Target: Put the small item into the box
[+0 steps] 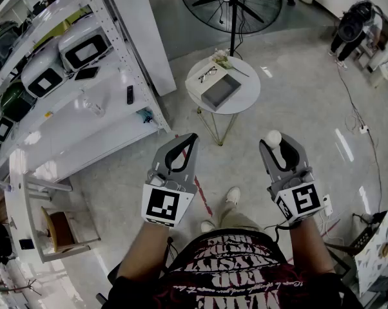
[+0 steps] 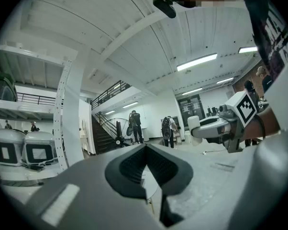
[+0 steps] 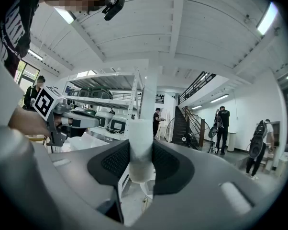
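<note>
Right gripper [image 1: 276,145] clamped on a small white cylindrical item [image 3: 140,147], left gripper [image 1: 189,140] held with jaws together, open grey box [image 1: 221,92] set on round white table [image 1: 249,96], well apart.

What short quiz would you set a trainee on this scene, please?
1. True or false: the left gripper has its jaws wide apart.
2. Where does the open grey box stand? A: on the shelf. B: on the round white table. C: on the floor.
3. What is the right gripper holding?

Key
1. False: its jaws are together, with nothing between them.
2. B.
3. The small white item, clamped upright between its jaws.
</note>
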Tool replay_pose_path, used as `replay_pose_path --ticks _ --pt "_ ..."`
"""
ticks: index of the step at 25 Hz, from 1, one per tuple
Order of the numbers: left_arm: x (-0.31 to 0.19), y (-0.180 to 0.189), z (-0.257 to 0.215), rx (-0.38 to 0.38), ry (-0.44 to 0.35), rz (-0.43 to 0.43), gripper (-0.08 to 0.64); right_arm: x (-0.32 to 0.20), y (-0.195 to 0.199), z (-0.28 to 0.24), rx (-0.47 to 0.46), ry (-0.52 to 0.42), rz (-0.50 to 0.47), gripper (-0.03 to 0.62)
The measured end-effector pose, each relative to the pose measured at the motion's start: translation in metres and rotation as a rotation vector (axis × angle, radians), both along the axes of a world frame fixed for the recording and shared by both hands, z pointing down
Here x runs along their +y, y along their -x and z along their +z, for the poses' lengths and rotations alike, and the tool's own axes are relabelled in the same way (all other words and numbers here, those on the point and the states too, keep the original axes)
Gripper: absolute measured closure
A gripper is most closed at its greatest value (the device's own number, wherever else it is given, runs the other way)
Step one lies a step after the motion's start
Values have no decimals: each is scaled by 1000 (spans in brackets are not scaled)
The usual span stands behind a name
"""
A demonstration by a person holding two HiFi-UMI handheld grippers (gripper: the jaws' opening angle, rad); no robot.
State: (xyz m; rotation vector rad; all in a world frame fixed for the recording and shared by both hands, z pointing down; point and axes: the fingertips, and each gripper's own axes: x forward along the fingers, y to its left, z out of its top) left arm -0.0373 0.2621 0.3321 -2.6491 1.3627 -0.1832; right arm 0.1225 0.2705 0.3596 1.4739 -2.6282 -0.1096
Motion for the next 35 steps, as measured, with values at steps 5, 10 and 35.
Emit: replay_pose_path --ticks 5,10,35 --pt "-34 -6 6 22 18 -19 560 -32 -6 10 1 18 -23 426" --pt "-66 -23 8 7 1 5 560 -62 -22 13 0 21 -19 426" --pt "-177 -25 6 29 26 -210 560 -183 -50 4 -60 38 -221 426"
